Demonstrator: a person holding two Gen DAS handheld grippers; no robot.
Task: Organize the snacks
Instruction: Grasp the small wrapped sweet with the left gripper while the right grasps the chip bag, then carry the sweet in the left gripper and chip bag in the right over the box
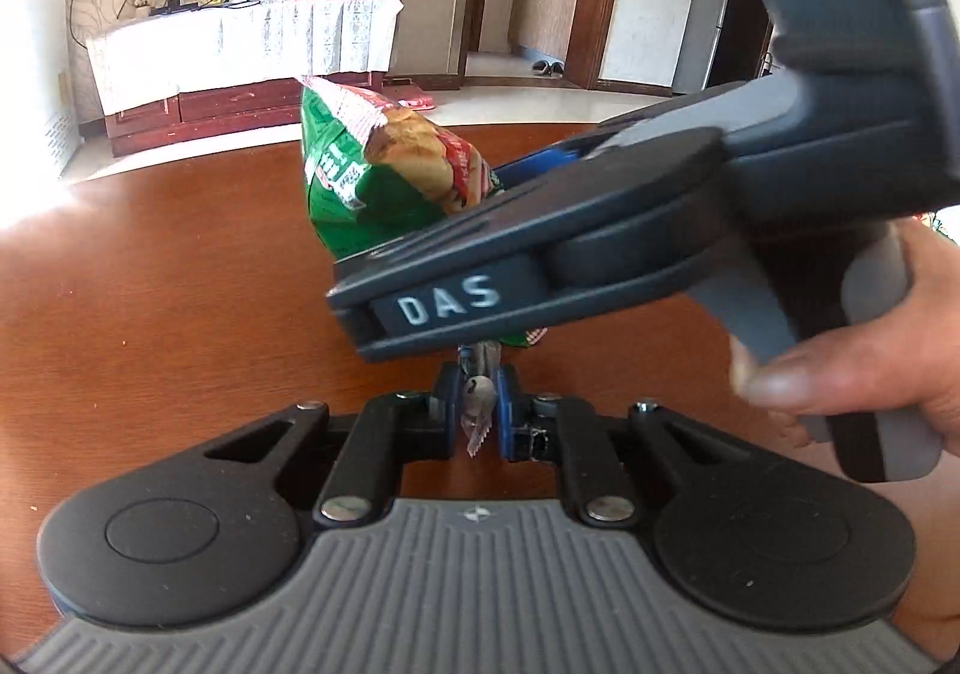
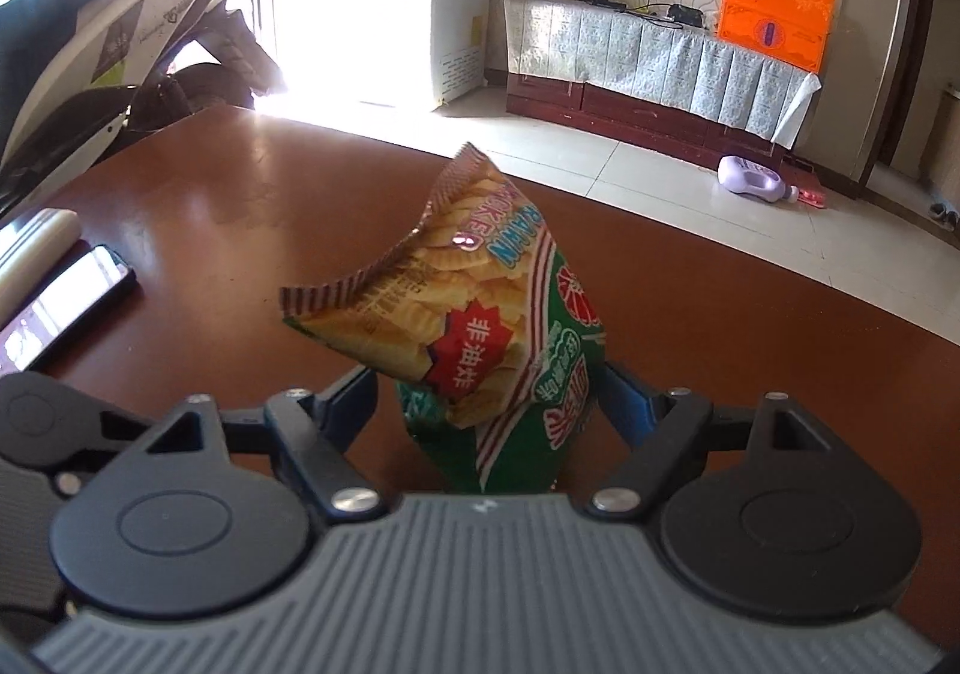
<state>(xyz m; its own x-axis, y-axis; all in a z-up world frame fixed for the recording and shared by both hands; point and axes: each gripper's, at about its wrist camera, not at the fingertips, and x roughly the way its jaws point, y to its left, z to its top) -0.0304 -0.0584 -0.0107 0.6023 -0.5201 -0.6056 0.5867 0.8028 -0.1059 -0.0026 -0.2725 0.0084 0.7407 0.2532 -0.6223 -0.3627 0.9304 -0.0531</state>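
- Pinching the serrated silver edge of the crinkled green-and-red foil snack bag (image 1: 384, 176), the left gripper (image 1: 477, 422) has its two blue-padded fingers drawn almost together on that thin seam.
- Rising straight ahead of those fingers, the bag hangs above the glossy reddish-brown wooden table (image 1: 180, 284), its lower part hidden behind the other tool.
- Crossing in from the right and above, the right gripper's dark grey body, marked "DAS", lies over the bag's lower part; the person's right hand (image 1: 900, 368) grips its handle.
- Seen from its own camera, the right gripper (image 2: 489, 404) stands with its fingers spread wide, one on each side of the bag (image 2: 480, 338); whether the pads touch the foil cannot be told.
- Further left of it, a black smartphone (image 2: 66, 308) lies flat on the table (image 2: 240, 230).
- Beyond the table's far edge, a lilac plastic bottle (image 2: 756, 179) lies on its side on the pale tiled floor.
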